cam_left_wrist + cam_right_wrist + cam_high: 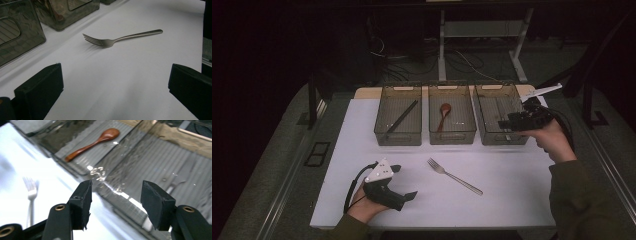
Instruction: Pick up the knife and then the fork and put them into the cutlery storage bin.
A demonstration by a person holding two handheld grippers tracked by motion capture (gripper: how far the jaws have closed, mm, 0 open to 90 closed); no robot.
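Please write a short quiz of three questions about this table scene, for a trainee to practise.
1. True or false: the silver metal fork lies inside the middle clear plastic bin.
2. Which bin holds the brown wooden spoon? A) the left one B) the middle one C) the right one
3. Fill in: the left gripper points toward the ____ with its jaws wide apart.

Key:
1. False. It lies on the white table, in front of the bins.
2. B.
3. Fork. The right gripper, also open and holding nothing, hovers at the right clear plastic bin.
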